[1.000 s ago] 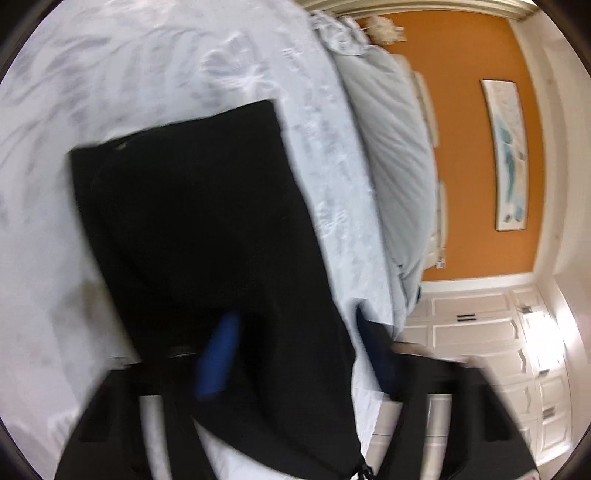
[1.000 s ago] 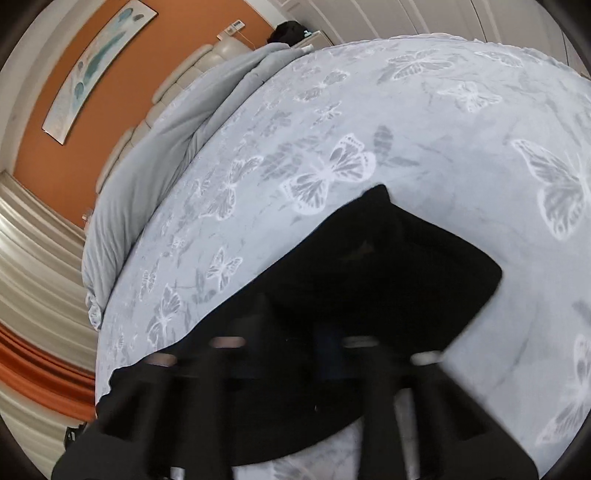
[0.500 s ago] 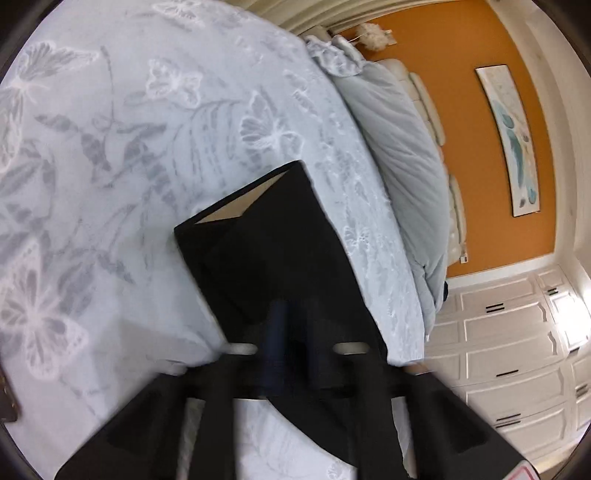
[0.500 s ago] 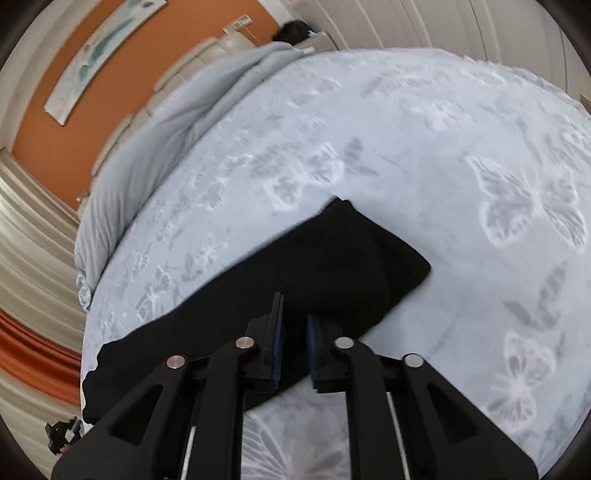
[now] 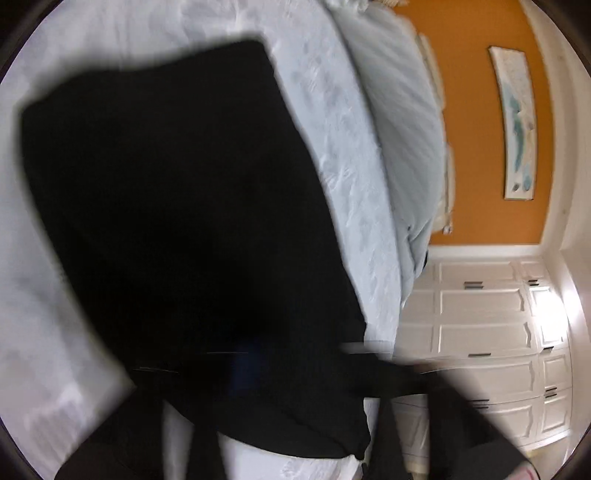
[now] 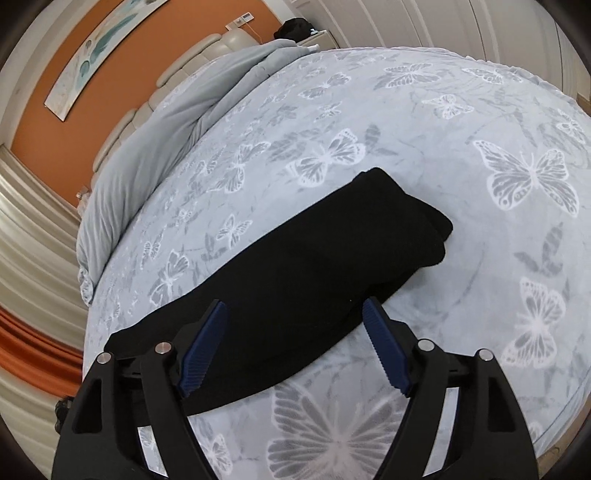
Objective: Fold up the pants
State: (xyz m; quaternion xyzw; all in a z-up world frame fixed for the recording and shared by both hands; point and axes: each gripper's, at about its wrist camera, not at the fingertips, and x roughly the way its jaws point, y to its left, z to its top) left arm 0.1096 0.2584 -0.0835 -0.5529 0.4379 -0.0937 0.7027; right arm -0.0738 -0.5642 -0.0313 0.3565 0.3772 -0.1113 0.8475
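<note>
Black pants (image 6: 317,258) lie folded in a long strip on the grey butterfly bedspread (image 6: 424,122). My right gripper (image 6: 295,347) is open, its blue pads (image 6: 384,347) spread on either side of the pants' near edge, holding nothing. In the left wrist view the pants (image 5: 177,206) fill most of the frame, very close and blurred. My left gripper (image 5: 295,365) is smeared by motion; one blue pad (image 5: 243,365) shows against the black cloth, and the jaws look spread.
A rolled grey duvet (image 6: 173,122) lies along the padded headboard (image 6: 192,51) under the orange wall. White panelled cupboards (image 5: 487,332) stand beyond the bed's edge. A dark item (image 6: 293,27) sits on a nightstand.
My right gripper has opened and let go of the pants, which now lie flat. My left gripper has opened too and swung close over the cloth, with strong blur.
</note>
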